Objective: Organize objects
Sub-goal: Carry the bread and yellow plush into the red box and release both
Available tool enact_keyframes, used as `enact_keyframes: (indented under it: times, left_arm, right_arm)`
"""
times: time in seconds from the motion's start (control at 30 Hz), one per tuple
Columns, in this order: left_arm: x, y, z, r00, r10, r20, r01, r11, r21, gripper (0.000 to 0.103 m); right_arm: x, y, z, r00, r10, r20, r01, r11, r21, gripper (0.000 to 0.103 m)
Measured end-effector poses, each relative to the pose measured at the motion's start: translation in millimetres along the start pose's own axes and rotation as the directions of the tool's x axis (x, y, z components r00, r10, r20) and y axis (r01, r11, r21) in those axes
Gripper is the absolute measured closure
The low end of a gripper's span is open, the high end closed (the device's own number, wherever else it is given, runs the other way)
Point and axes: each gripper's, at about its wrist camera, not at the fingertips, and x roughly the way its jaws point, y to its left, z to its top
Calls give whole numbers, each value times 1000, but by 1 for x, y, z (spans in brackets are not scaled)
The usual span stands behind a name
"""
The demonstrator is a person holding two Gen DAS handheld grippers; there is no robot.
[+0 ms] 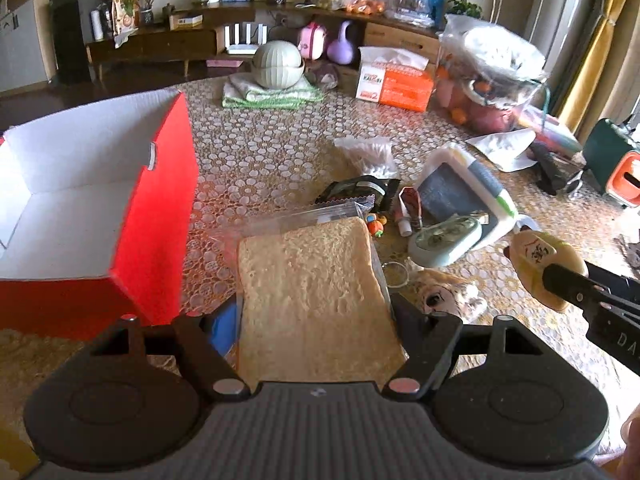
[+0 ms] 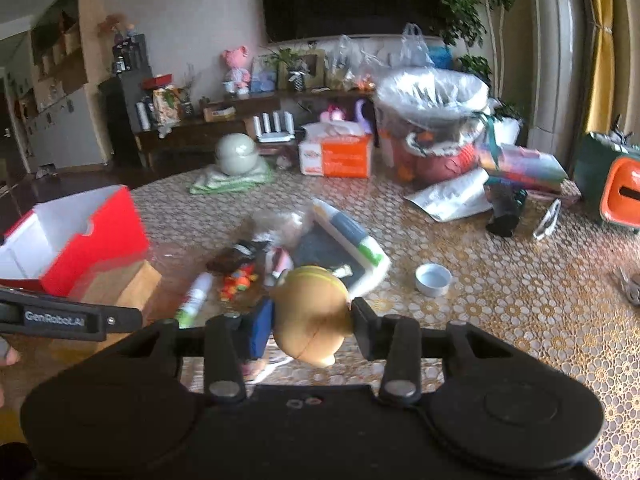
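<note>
My left gripper (image 1: 316, 320) is shut on a bagged slice of bread (image 1: 316, 292) and holds it above the table, just right of the open red box (image 1: 156, 184) with a white inside. My right gripper (image 2: 312, 324) is shut on a round tan squishy toy (image 2: 310, 316), lifted above the table. The toy and right gripper also show in the left wrist view (image 1: 540, 264), at the right. The bread (image 2: 120, 284) and the red box (image 2: 100, 232) appear at the left of the right wrist view.
A pile of small items lies mid-table: a white drawing tablet (image 1: 460, 192), dark snack packet (image 1: 360, 190), cotton swab bag (image 1: 368, 156), small colourful toy (image 1: 376, 224), plush face (image 1: 444, 296). Farther back stand a tissue box (image 1: 396, 80), a fruit bag (image 1: 488, 76), a small white bowl (image 2: 433, 279).
</note>
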Motion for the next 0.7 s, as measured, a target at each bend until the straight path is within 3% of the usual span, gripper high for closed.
enact_keyframes:
  times: [0.33, 0.7]
  left_arm:
    - [-62, 30, -11, 998, -33, 59, 32, 999, 10, 26]
    - [-109, 94, -10, 992, 7, 125, -7, 1000, 0, 26]
  right_arm:
    - [-41, 67, 16, 993, 110, 50, -104, 989, -103, 61]
    - [-38, 147, 39, 976, 207, 63, -189, 957, -220, 61]
